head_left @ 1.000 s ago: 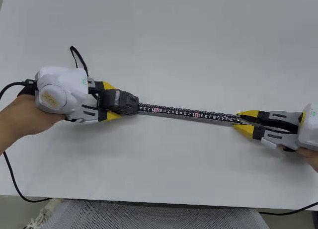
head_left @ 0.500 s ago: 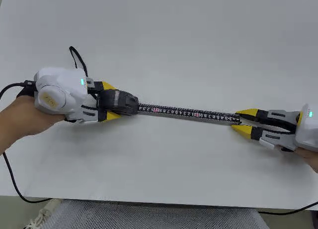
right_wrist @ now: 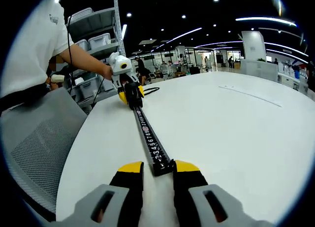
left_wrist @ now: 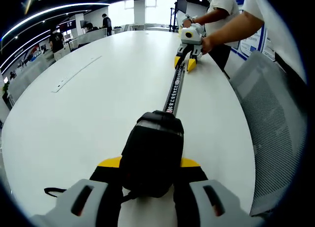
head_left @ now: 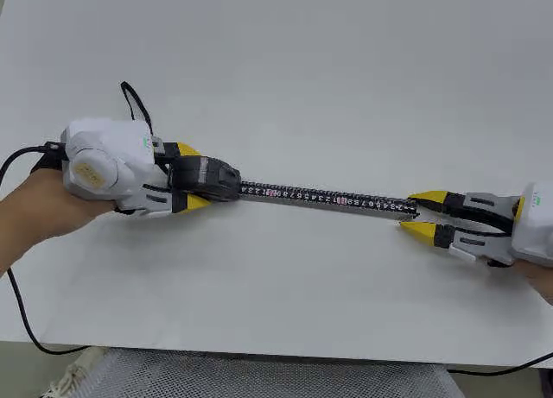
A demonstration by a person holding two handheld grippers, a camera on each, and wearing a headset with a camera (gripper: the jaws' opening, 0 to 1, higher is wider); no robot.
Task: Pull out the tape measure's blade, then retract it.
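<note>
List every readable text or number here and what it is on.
"3 4 5 6 7 8 9": digits running along the tape measure's blade.
Print on the person's shirt: too small to read.
Wall posters: blurred, unreadable.

Case left; blade rightward, apparently on table.

Head view: above the table, looking down.
Left gripper view: close behind the tape measure, facing along its blade to the right gripper.
Right gripper view: the opposite way, toward the left gripper.
Shared: the blade.
</note>
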